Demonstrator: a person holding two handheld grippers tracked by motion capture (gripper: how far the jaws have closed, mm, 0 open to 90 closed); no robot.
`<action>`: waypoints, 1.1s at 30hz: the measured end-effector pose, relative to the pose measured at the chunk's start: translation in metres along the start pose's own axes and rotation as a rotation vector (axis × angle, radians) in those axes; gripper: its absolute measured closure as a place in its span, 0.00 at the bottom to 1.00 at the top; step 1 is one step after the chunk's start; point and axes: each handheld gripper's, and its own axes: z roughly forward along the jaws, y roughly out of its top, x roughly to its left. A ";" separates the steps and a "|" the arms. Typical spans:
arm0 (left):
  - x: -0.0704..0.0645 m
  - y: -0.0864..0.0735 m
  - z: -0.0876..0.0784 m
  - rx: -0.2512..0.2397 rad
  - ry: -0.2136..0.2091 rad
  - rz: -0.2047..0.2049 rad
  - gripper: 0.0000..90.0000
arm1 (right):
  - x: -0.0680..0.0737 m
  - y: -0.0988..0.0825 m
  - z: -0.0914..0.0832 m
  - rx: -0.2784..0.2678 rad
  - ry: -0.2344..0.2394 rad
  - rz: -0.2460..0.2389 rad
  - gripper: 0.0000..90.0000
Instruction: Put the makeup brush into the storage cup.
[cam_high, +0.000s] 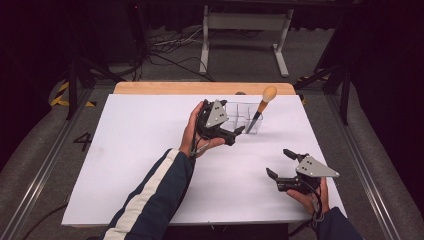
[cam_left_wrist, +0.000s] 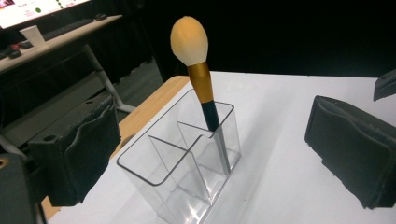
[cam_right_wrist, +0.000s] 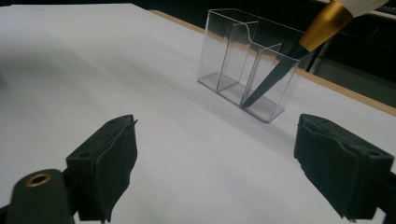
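Left hand-held gripper (cam_high: 240, 132): we saw it released, jaws apart and holding nothing, just beside the clear organizer at its 8 o'clock.
Right hand-held gripper (cam_high: 280, 163): we saw it released too, low on the worktop (cam_high: 140, 150), well apart from the organizer at 5 o'clock.
Clear organizer (cam_high: 243, 116): it stood upright near the worktop's far edge.
Makeup brush (cam_high: 263, 106): it leaned in the organizer's right-end compartment, bristles up, tilted toward 1 o'clock.

Bright white table (cam_high: 150, 150) lit from above, very dark all around, soft faint shadows only, shiny glare on the clear box (cam_left_wrist: 187, 163), and fuzzy, out-of-focus black jaws up close in both gripper views.
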 end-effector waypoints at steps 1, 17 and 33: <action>0.000 0.000 -0.003 -0.006 0.004 0.006 0.05 | 0.000 0.000 0.000 -0.001 -0.001 0.000 0.15; -0.001 -0.013 -0.032 -0.023 0.027 0.001 0.03 | 0.000 0.000 0.000 0.002 -0.002 -0.001 0.15; -0.006 -0.023 -0.057 -0.024 0.041 0.026 0.03 | 0.001 0.001 0.000 -0.001 -0.005 0.000 0.15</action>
